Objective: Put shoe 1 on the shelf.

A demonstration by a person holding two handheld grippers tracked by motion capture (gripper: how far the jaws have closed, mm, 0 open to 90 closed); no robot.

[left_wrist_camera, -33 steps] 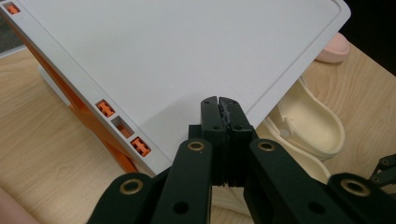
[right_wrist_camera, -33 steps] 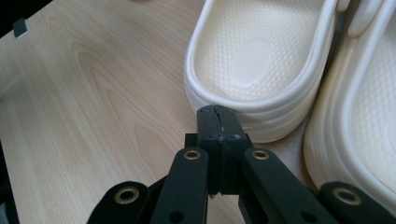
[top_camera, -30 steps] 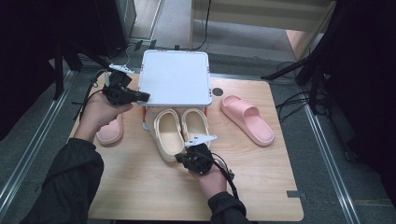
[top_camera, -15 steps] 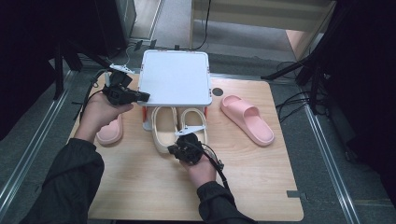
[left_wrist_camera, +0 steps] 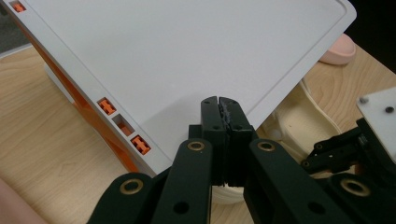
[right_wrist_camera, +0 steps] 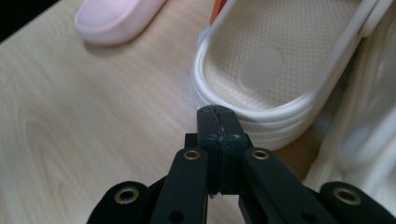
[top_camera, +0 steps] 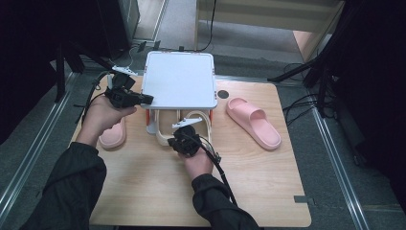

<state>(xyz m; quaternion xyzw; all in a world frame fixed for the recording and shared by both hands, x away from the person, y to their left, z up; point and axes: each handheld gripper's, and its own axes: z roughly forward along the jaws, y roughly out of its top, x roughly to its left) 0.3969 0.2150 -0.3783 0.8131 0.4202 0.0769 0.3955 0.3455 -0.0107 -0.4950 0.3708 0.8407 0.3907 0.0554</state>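
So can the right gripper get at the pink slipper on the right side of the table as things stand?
Probably yes. The right gripper, jaws shut, sits at the heels of the cream slippers, and only bare table lies between it and the pink slipper.

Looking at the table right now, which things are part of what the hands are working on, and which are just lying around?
In the job:
- cream slippers, pair under the rack
- white rack, its corner at the shut left gripper
- right gripper, shut, at the heel of one cream slipper

Lying about:
- pink slipper, right of the rack
- second pink slipper, by the left hand
- wooden table
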